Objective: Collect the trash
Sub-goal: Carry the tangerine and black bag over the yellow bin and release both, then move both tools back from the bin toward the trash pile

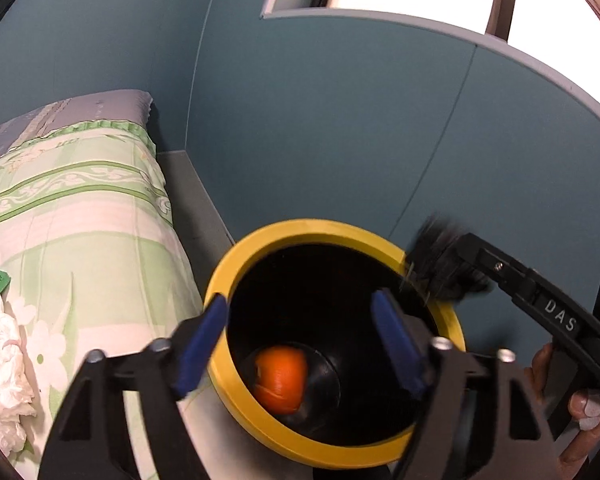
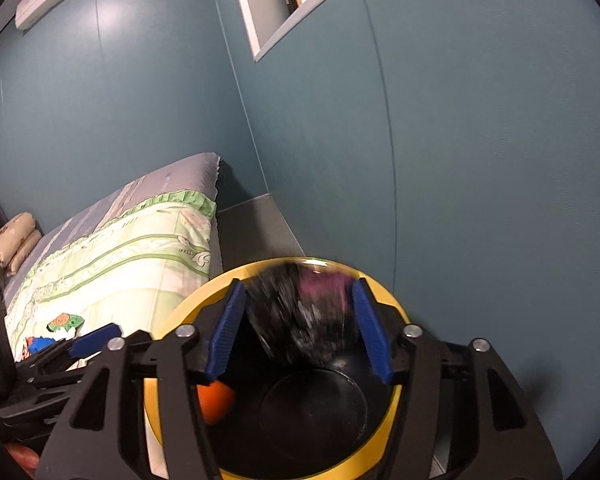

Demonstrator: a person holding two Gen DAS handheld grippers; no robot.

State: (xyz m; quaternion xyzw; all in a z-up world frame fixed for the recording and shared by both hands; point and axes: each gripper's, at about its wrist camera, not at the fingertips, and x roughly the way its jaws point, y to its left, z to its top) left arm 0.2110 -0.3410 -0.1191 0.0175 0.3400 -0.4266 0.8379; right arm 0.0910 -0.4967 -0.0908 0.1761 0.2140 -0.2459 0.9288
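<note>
Teal-walled bedroom: right claw (image 2: pixel 300 328) released w/ blurred dark wrapper (image 2: pixel 304 312) over bin (image 2: pixel 384 300); left claw (image 1: pixel 300 340) released.

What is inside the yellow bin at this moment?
An orange peel lies on the black bottom of the bin. The gripper bodies cover part of the bottom, so more trash could be hidden there.

Yellow-rimmed black bin (image 1: pixel 236 376) upright beside bed; orange peel (image 1: pixel 281 378) inside; blurred dark wrapper (image 2: pixel 304 312) over rim.
</note>
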